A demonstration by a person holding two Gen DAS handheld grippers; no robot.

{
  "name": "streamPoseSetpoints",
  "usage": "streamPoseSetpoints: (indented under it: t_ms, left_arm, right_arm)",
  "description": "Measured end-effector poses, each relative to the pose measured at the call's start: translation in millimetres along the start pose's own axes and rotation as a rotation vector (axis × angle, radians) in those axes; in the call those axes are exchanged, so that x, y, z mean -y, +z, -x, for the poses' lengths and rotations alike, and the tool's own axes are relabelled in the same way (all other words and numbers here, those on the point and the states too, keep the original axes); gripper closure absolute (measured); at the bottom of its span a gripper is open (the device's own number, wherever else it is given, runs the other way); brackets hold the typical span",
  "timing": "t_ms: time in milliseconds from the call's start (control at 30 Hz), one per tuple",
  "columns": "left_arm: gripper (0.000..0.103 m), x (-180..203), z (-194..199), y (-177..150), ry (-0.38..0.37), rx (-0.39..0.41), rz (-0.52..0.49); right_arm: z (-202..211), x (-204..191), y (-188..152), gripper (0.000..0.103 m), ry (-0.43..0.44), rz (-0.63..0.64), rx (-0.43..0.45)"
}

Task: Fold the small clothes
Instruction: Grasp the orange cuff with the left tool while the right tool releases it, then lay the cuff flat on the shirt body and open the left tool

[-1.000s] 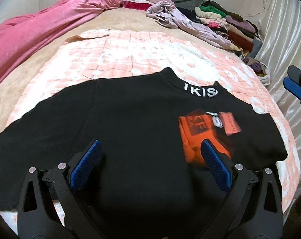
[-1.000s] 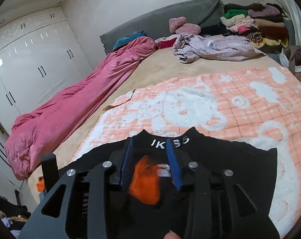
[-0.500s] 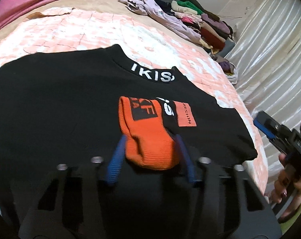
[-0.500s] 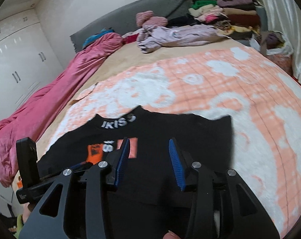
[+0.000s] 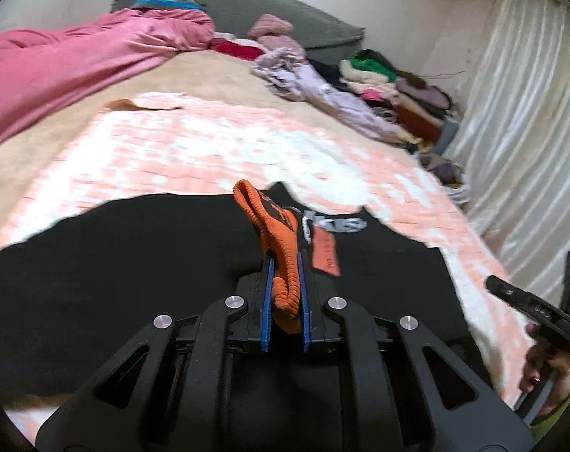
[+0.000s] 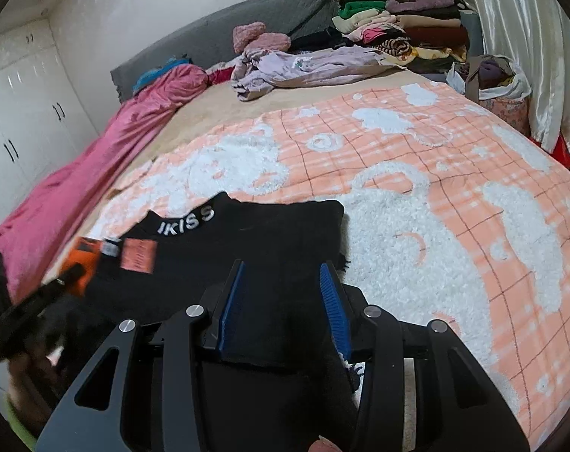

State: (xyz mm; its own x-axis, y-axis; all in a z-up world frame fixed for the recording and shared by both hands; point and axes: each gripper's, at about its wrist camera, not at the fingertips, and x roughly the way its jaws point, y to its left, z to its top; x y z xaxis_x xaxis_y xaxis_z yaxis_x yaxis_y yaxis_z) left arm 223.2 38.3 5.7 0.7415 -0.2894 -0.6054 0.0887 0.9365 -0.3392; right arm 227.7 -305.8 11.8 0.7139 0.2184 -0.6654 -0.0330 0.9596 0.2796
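One black shirt (image 6: 247, 248) lay on one blanket (image 6: 454, 196); the left gripper (image 5: 283, 282) clamped its orange cuff (image 5: 281, 256), the right gripper (image 6: 285, 301) stood apart.

A: Which parts are blurred?
B: In the right wrist view, the left gripper (image 6: 40, 301) and the orange sock (image 6: 82, 263) at the left edge.
A: And cut off?
B: The black shirt (image 5: 115, 282): its lower part lies behind the gripper body; the hem is unseen.
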Motion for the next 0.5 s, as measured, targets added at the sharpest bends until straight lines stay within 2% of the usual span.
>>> streamPoseSetpoints:
  t_ms: [200, 267, 367, 400, 500]
  left_arm:
    - [0.095, -20.8, -16.0, -7.4, 0.059, -0.089, 0.014]
    - [0.094, -23.7, -9.8, -6.8, 0.08, -0.073, 0.008]
    - [0.094, -22.8, 5.7, -1.4, 0.165, -0.006, -0.052]
    - [0.094, -22.8, 10.9, 0.2, 0.171, 0.009, -0.058]
    - [0.094, -16.9, 14.9, 0.7, 0.121, 0.011, -0.062]
  right_arm:
    - [-19.5, -21.5, -7.8, 0.063, -0.05, 0.099, -0.035]
    - [-26.9, -27.8, -11.0, 0.063, -0.047, 0.12, -0.051]
    - [-34.2, -33.1, -15.2, 0.063, -0.051, 0.142, -0.069]
    - [-37.2, -34.2, -16.7, 0.063, -0.053, 0.15, -0.077]
    - [-42.5, -37.4, -20.9, 0.063, -0.054, 0.164, -0.095]
